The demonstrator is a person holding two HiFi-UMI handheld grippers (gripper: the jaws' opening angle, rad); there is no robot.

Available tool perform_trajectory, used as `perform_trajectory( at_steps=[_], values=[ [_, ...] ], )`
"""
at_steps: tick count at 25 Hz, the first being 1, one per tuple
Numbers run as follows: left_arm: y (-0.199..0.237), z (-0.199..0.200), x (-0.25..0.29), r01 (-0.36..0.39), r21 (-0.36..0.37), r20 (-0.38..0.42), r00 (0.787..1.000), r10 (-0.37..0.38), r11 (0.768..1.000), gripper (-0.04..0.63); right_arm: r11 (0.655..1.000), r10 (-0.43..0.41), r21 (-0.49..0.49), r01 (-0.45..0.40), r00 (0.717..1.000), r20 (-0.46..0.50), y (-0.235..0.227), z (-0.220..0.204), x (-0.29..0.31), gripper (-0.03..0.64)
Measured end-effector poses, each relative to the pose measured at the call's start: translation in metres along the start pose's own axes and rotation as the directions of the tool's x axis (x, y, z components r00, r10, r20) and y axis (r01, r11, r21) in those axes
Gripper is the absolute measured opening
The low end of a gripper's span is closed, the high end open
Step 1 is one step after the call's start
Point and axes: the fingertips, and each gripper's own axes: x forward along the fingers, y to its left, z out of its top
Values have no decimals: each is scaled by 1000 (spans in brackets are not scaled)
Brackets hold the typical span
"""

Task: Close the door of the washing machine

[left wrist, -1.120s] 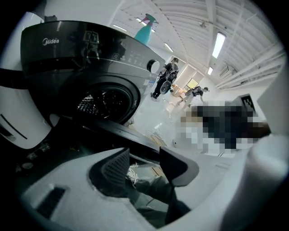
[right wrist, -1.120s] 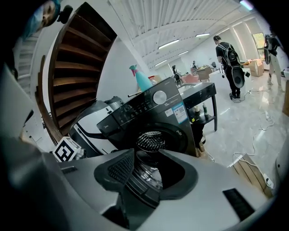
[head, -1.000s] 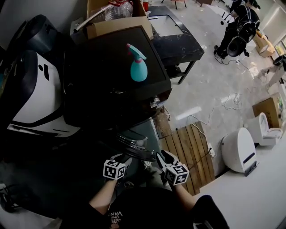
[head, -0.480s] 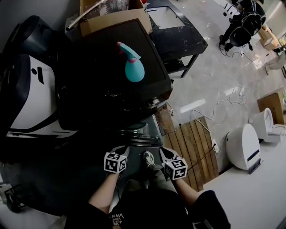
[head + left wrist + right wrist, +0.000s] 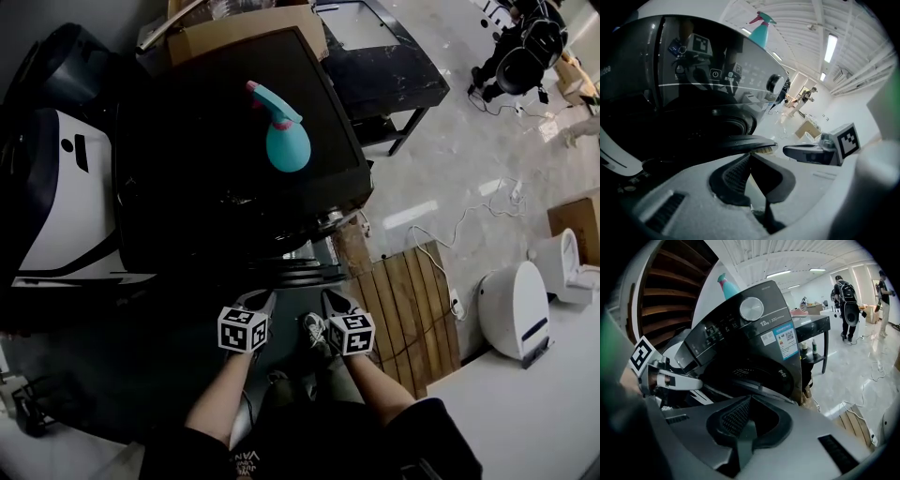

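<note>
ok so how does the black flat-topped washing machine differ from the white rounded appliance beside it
The black flat-topped washing machine is dark all over; the white rounded appliance is white with black trim. A teal plastic spray bottle stands on the black machine, none on the white appliance. The black machine's round door hangs open in front; the white appliance's front is hidden. Both stand side by side.
</note>
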Motion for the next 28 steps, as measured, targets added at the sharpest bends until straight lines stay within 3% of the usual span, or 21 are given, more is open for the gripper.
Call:
perform_trajectory(
  at_steps=[7, 11, 21, 28],
  values=[
    [9, 20, 7, -11, -25, 47, 999, 13, 1000, 11, 997, -37, 68, 33, 998, 58, -16, 25, 27, 0],
    [16, 29, 9, -35, -3, 88, 995, 35, 999, 11, 992, -47, 123, 34, 993, 107, -18, 42, 40, 0],
    [52, 35, -11, -191, -31, 210, 958, 194, 981, 11, 985, -41, 171, 14, 986, 159, -21, 67, 65, 0],
    [65, 36, -10, -220, -58, 224, 948, 227, 974, 11, 984, -18, 175, -12, 985, 171, -21, 79, 74, 2]
  ],
)
